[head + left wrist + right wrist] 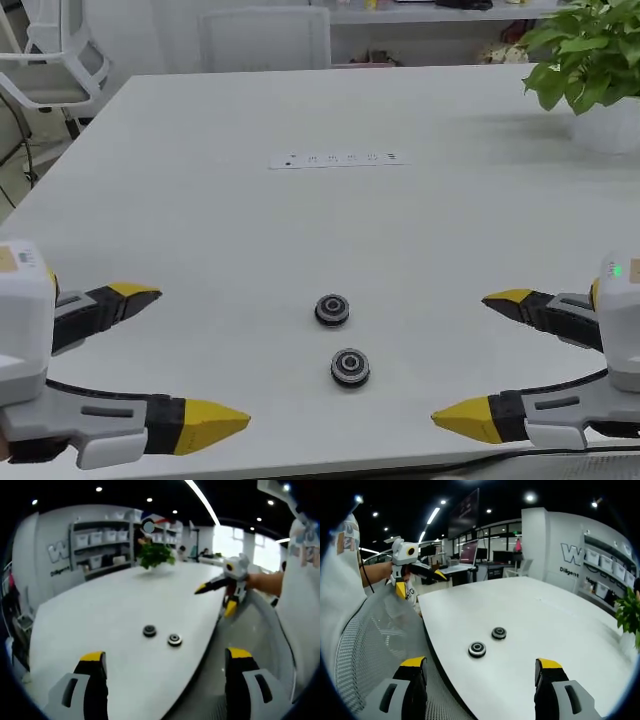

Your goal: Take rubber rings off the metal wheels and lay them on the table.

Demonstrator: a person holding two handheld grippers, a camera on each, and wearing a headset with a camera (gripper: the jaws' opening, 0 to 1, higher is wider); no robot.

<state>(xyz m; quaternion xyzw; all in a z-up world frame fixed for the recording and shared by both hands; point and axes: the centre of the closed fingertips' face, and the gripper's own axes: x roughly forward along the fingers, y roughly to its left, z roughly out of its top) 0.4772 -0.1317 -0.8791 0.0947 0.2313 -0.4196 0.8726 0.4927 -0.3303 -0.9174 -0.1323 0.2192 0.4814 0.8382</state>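
- Left gripper (195, 356): near left of the table (300, 220), jaws wide, holding nothing, well apart from both wheels. Judged best used as the steadying tool: bring it in low and close on a wheel's sides so the wheel cannot skid.
- Far wheel (332, 309): lies flat near the table's middle. Its dark rubber ring (319, 311) appears to be on, so nothing is stripped yet.
- Near wheel (349, 367): flat, just nearer and slightly right of the far one, the two apart. Its ring also looks seated. It is the closer reach, so a sensible first pick.
- Right gripper (465, 358): near right, jaws spread wide, empty. Judged the peeling tool: narrow the jaws first, catch only the ring's outer lip, roll it off rather than pull straight, then lay it on bare table.
- Potted plant (590, 50): far right corner, clear of the work.
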